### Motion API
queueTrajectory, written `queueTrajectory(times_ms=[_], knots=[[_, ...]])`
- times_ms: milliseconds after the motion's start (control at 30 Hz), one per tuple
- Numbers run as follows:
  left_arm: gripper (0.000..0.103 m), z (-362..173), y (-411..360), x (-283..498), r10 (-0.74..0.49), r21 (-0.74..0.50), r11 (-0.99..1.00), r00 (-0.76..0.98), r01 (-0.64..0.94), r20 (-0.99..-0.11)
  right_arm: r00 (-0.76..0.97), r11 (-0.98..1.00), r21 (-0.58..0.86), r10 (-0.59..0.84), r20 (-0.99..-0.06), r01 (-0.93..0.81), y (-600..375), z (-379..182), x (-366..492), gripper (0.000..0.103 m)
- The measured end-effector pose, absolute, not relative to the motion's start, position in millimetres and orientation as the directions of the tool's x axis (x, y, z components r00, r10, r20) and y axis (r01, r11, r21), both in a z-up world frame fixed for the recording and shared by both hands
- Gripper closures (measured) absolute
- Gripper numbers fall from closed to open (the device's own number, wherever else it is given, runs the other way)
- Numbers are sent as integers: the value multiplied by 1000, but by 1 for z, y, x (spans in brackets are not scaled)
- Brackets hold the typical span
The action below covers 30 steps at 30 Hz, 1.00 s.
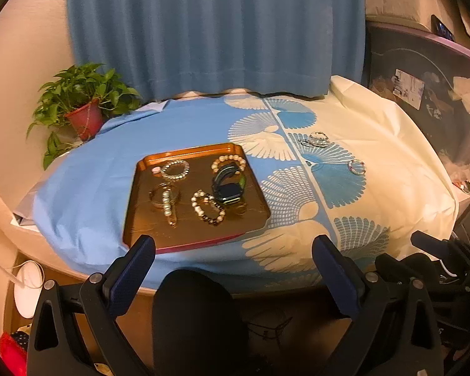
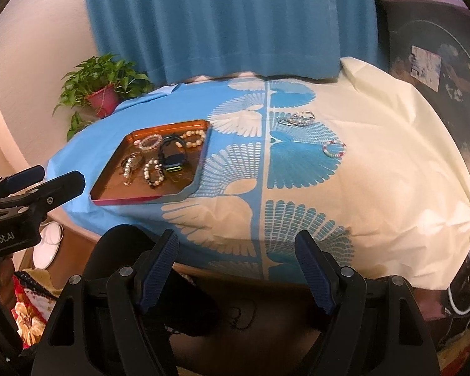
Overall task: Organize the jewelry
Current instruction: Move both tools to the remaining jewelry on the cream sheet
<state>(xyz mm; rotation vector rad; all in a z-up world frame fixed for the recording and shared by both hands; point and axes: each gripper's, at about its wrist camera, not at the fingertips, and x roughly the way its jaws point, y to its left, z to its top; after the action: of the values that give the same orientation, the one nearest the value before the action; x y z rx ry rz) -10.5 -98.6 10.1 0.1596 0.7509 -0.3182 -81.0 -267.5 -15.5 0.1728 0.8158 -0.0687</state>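
Note:
An orange tray (image 1: 141,219) (image 2: 109,185) lies on the blue part of the tablecloth. It holds several pearl and bead bracelets (image 1: 207,207) (image 2: 153,172) and a dark watch (image 1: 228,185) (image 2: 172,155). On the cloth to the right lie a small heap of silvery bracelets (image 1: 315,139) (image 2: 297,117) and a single pink-and-white bead bracelet (image 1: 356,166) (image 2: 334,148). My left gripper (image 1: 235,244) hangs open before the table's near edge, in front of the tray. My right gripper (image 2: 236,241) is open too, short of the near edge, with nothing between its fingers.
A potted green plant (image 1: 84,100) (image 2: 105,84) stands at the table's back left. A blue curtain (image 1: 216,31) hangs behind. A dark rounded object (image 1: 197,319) sits below the table edge. A purple-rimmed bin (image 1: 429,87) stands at the right.

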Motion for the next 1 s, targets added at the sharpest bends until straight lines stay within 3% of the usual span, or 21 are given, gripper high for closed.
queueTrajectory(times_ms=[333,667,867,1000], knots=[[4,3,-144,48,-236,19,933,652,359,-720,668,970,126,-46,-743,206,-317,-30,-49,26],[4,-16,-243,165,-268,7,909,598,416,-756,624,921,76,-198,-756,383,-430,-55,27,26],[4,-37,-309,234,-335,-11,851,528,525,-780,585,911,85,-186,-789,403,-481,-90,82,26],[4,-62,-341,269,-309,26,825,488,565,-816,572,918,78,-175,-801,390,-497,-108,110,26]])
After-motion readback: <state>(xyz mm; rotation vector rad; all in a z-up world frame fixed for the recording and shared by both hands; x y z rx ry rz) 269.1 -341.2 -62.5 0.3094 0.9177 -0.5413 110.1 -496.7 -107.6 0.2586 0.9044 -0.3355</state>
